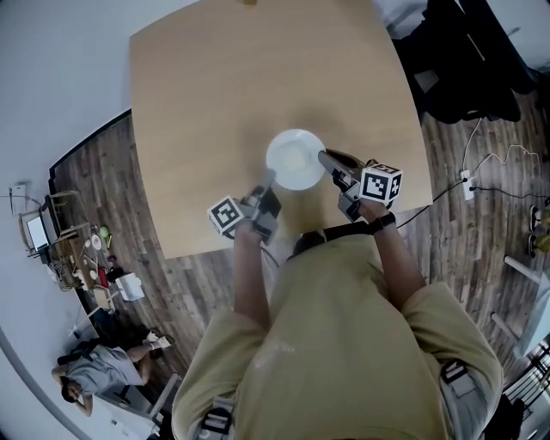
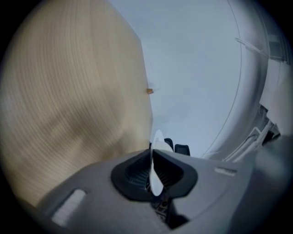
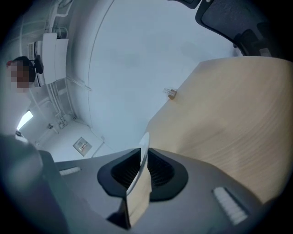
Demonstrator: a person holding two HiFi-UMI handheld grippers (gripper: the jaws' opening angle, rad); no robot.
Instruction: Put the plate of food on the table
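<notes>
A white plate (image 1: 295,159) lies flat on the light wooden table (image 1: 223,86), near its front edge; I cannot make out any food on it. My left gripper (image 1: 265,187) is at the plate's near-left rim and is shut on that thin white rim (image 2: 155,157), which stands edge-on between its pads. My right gripper (image 1: 327,160) reaches in from the right. The plate's rim (image 3: 139,180) sits between its jaws, which stand slightly apart around it and do not press on it.
A small tan object (image 1: 249,2) sits at the table's far edge. Dark bags (image 1: 464,60) and a power strip with cables (image 1: 467,183) lie on the wood floor to the right. At the lower left a person (image 1: 94,374) is on the floor, near small furniture (image 1: 77,249).
</notes>
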